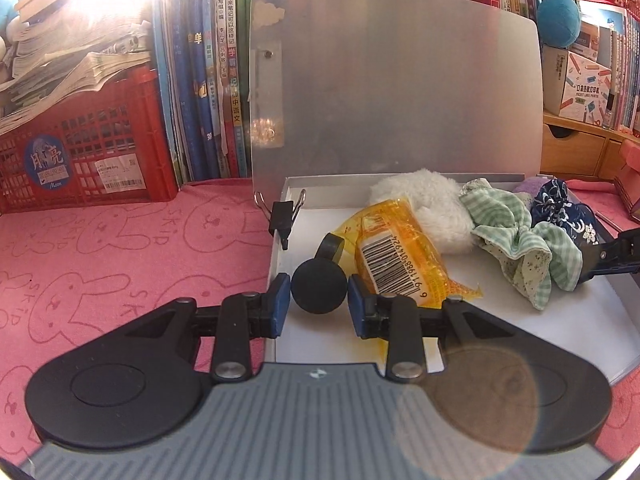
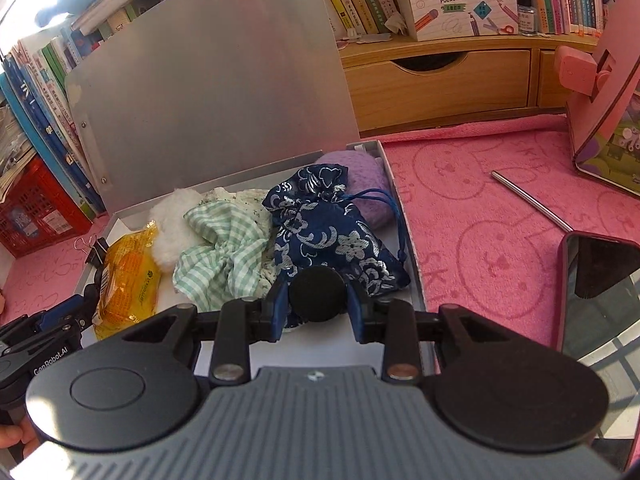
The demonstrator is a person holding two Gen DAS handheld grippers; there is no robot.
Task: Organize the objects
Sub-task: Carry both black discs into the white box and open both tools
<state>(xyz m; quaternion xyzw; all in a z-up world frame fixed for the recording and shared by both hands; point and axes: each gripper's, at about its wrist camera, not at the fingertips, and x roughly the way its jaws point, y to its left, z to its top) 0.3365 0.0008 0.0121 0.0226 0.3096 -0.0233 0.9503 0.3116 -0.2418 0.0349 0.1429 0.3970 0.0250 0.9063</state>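
- Black round object (image 1: 319, 286) between left gripper (image 1: 319, 304) fingers, over the near-left corner of the tin box (image 1: 280, 240); pads look touching, so likely clenched on it.
- Right gripper (image 2: 318, 306) grasps a black disc (image 2: 317, 294) just ahead of the blue floral pouch (image 2: 332, 236).
- Step: loading the box. Next: lower, release on bare floor beside the yellow packet (image 1: 400, 256).

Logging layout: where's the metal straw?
Right wrist view: metal straw lies on the pink cloth right of the box, near the phone.
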